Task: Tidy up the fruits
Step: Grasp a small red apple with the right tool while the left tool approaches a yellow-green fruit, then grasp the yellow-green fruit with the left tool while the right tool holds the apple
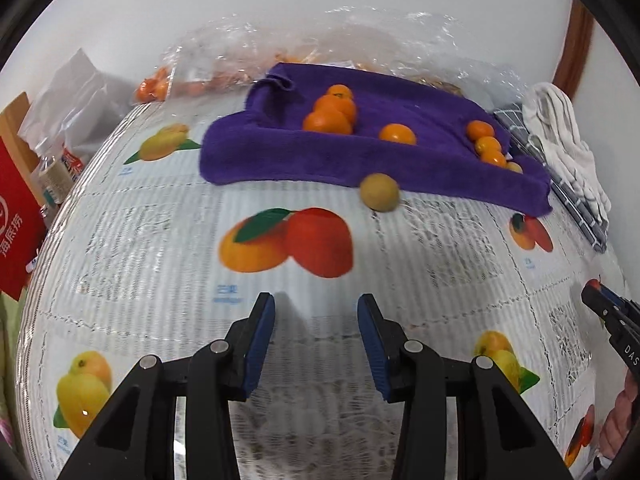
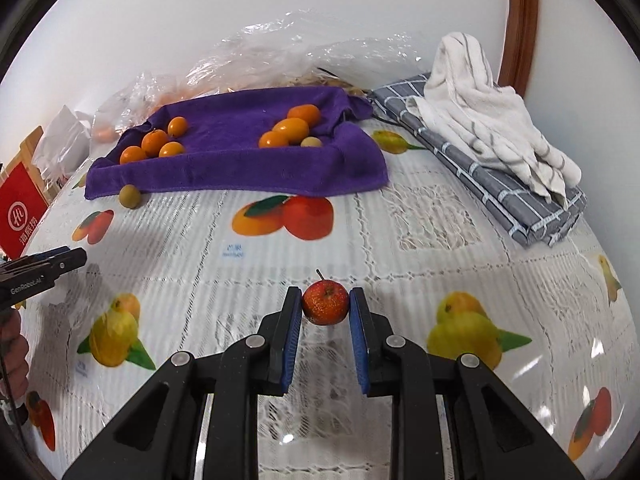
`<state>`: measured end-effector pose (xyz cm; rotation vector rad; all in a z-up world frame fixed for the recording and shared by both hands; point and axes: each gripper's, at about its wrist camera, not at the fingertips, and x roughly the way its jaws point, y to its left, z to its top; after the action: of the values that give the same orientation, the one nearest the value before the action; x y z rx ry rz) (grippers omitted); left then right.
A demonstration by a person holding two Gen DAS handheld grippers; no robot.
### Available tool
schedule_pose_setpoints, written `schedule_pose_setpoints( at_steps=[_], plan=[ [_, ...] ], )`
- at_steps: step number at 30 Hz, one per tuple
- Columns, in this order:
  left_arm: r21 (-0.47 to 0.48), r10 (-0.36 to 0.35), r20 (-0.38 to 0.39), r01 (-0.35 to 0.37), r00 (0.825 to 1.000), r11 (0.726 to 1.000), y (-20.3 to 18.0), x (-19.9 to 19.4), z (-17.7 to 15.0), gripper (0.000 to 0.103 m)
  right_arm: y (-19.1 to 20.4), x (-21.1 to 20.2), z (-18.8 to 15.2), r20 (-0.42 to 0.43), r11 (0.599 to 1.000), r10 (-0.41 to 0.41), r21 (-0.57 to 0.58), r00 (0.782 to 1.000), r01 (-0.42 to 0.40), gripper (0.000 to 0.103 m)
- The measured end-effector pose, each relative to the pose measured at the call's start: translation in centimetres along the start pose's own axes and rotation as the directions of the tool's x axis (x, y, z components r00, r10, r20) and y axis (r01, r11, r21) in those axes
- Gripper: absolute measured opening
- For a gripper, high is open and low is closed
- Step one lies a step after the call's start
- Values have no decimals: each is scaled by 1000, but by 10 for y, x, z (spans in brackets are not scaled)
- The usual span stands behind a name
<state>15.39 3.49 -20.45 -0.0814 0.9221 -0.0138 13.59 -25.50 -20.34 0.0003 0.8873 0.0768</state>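
A folded grey checked cloth [image 2: 500,184] lies at two o'clock, a white striped towel [image 2: 492,120] on it.

Green fruit [image 1: 379,192] apparently blocks purple towel [image 1: 360,160] edge.

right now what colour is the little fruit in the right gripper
Red with pale speckles: the small fruit between the right gripper fingers, clearest in the right wrist view.
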Motion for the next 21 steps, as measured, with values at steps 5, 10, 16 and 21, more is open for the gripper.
schedule_pose_setpoints(
  at_steps=[5, 10, 16, 21],
  plan=[
    [-23, -30, 8, 31, 1000, 999, 0, 1, -1, 51, -2, 4, -3, -24, 1000, 1, 7, 1000, 0, 24],
    [19, -37, -13, 37, 999, 999, -2, 0, 0, 51, -2, 1, -5, -19, 1000, 14, 16, 1000, -14, 24],
    [21, -98, -36, 99, 995, 995, -8, -5, 13, 49, 4, 1, -2, -2, 1000, 29, 5, 1000, -29, 24],
    [74, -94, 2, 94, 996, 993, -31, 6, 42, 49, 6, -4, 2, 8, 1000, 23, 1, 1000, -23, 24]
  ],
)
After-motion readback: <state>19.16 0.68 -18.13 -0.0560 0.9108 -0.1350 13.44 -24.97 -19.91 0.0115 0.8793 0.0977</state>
